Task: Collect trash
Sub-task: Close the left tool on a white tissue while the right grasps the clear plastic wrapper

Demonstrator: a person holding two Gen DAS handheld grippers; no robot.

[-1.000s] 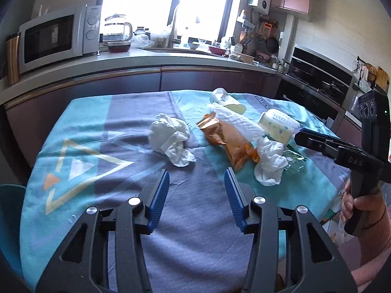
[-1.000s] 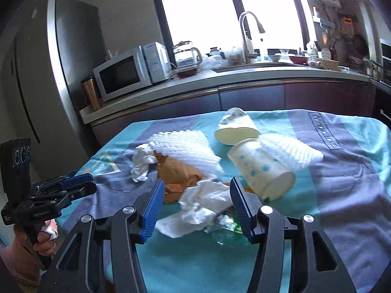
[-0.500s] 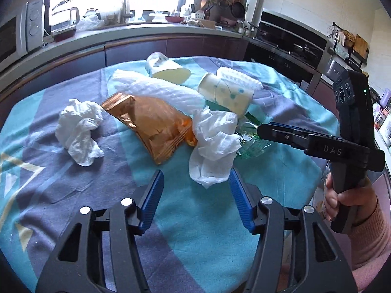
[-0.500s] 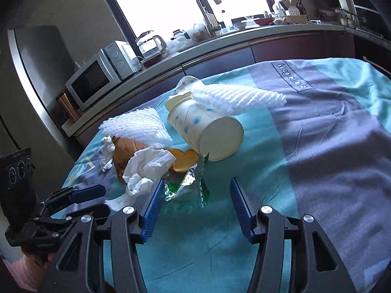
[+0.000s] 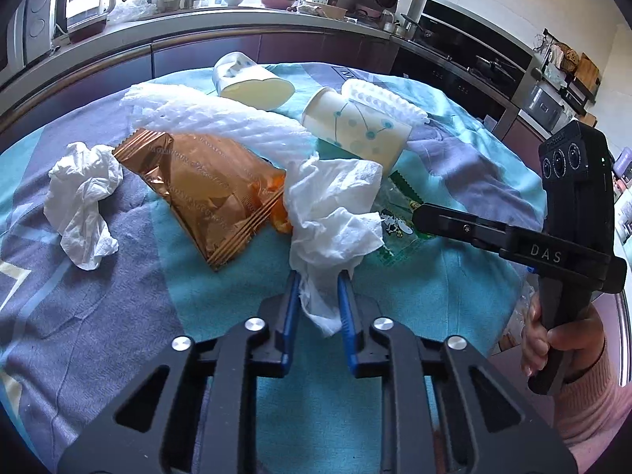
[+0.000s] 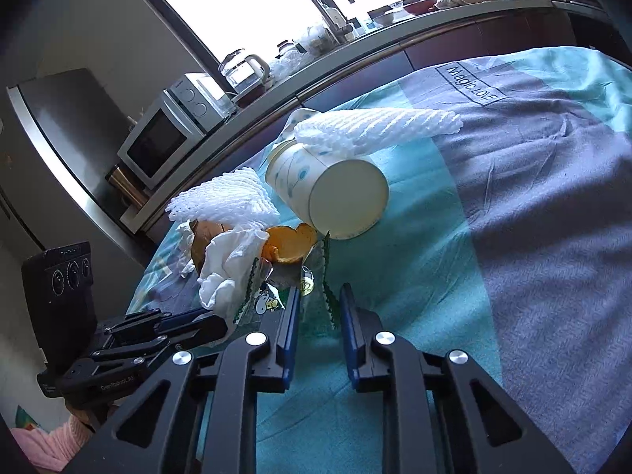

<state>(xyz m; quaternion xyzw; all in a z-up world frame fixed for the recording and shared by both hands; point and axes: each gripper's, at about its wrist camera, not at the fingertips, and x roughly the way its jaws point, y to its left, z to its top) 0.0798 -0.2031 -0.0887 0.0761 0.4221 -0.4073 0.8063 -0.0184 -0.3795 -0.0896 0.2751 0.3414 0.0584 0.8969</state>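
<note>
Trash lies heaped on a teal and grey tablecloth (image 5: 395,300). My left gripper (image 5: 319,276) is closing, its blue pads pinching the near tail of a crumpled white tissue (image 5: 335,205). To its right my right gripper (image 5: 418,213) reaches into the pile. In the right wrist view the right gripper (image 6: 320,290) is also closing, with a clear plastic wrapper (image 6: 316,308) that has green zigzag edges squeezed between its pads. A copper snack bag (image 5: 209,193), a second tissue (image 5: 79,201), white foam netting (image 5: 213,118), orange peel (image 6: 290,247) and two paper cups (image 5: 355,130) (image 5: 249,83) lie around.
A kitchen counter (image 5: 237,19) with a kettle (image 5: 85,0) runs behind the table, and an oven (image 5: 466,47) stands at the right. A microwave (image 6: 166,138) and a fridge (image 6: 59,126) are at the far left. The table's right edge (image 5: 525,292) is by the person's hand (image 5: 561,339).
Both grippers moved in and down toward the pile and their jaws drew together. The left one took hold of the white tissue, the right one of the clear wrapper.
</note>
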